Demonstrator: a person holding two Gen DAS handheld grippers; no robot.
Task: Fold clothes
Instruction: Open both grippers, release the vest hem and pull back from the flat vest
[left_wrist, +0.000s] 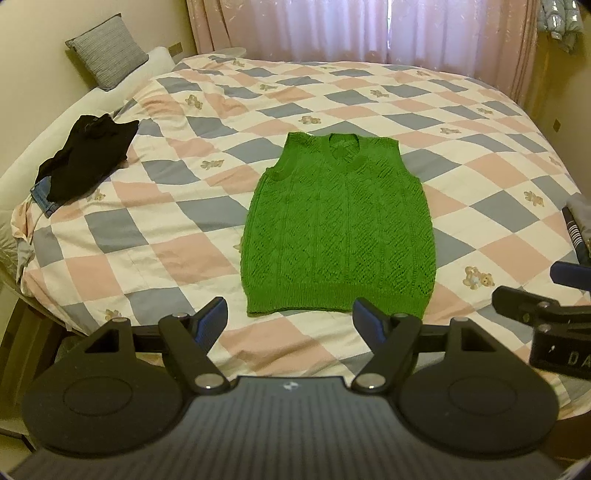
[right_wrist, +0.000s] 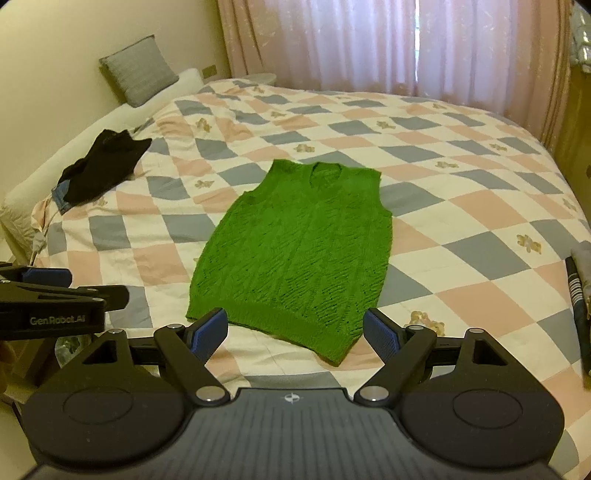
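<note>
A green knitted sleeveless vest (left_wrist: 338, 225) (right_wrist: 295, 251) lies flat on the checked bedspread (left_wrist: 184, 206) (right_wrist: 461, 192), neck toward the window and hem nearest me. My left gripper (left_wrist: 290, 319) hovers open just short of the hem, with nothing between its blue pads. In the right wrist view my right gripper (right_wrist: 295, 332) is open too, above the hem's near edge and empty. Each gripper shows at the side of the other's view: the right one (left_wrist: 546, 295), the left one (right_wrist: 74, 288).
A black garment (left_wrist: 88, 158) (right_wrist: 103, 166) lies over folded jeans (left_wrist: 42, 197) at the bed's left edge. A grey cushion (left_wrist: 107, 51) leans on the headboard wall. Pink curtains (right_wrist: 369, 40) hang behind. A dark striped item (right_wrist: 578, 295) lies at the right edge.
</note>
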